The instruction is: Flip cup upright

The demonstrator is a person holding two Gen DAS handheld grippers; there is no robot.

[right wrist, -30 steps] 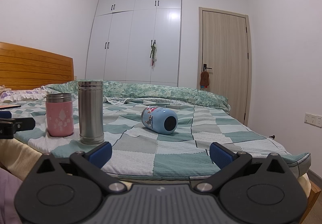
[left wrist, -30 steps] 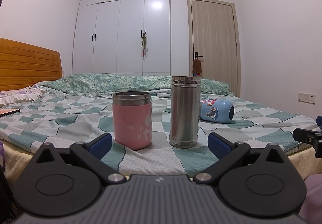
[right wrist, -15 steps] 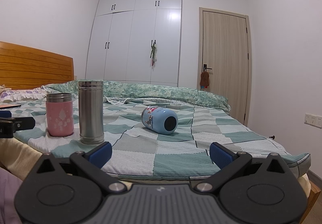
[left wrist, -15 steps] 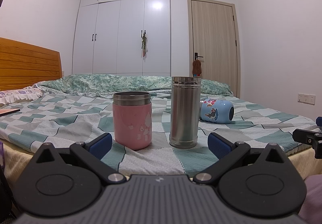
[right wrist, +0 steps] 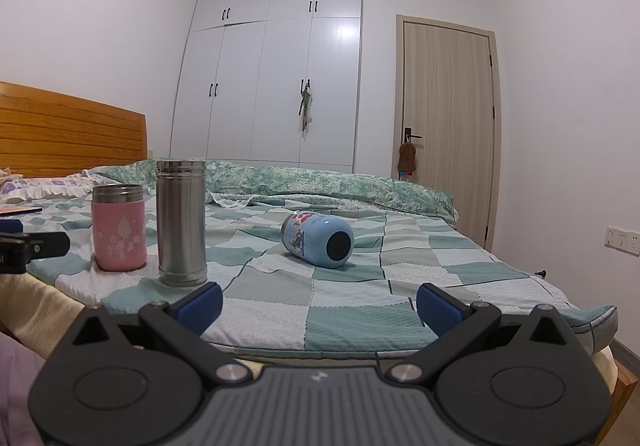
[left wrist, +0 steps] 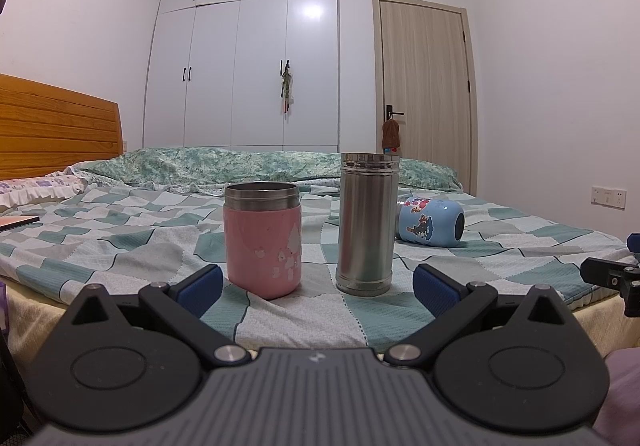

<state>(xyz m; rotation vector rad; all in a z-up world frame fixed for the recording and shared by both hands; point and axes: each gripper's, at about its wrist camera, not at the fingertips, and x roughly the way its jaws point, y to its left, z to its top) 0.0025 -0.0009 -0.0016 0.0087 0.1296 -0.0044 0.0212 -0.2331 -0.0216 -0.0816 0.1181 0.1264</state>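
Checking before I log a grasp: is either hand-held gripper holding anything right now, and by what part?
Nothing is held. The left hand-held gripper and right hand-held gripper are both open and empty; the blue cup lies on its side, untouched.

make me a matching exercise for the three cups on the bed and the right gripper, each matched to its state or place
Column one:
1. pink cup
2. steel flask
3. blue cup
4. right gripper

Column two:
a. lying on its side on the checked bedspread
b. open, holding nothing
c. tallest, standing upright
d. short, upright, furthest towards the headboard

Pairs: 1-d, 2-c, 3-a, 4-b
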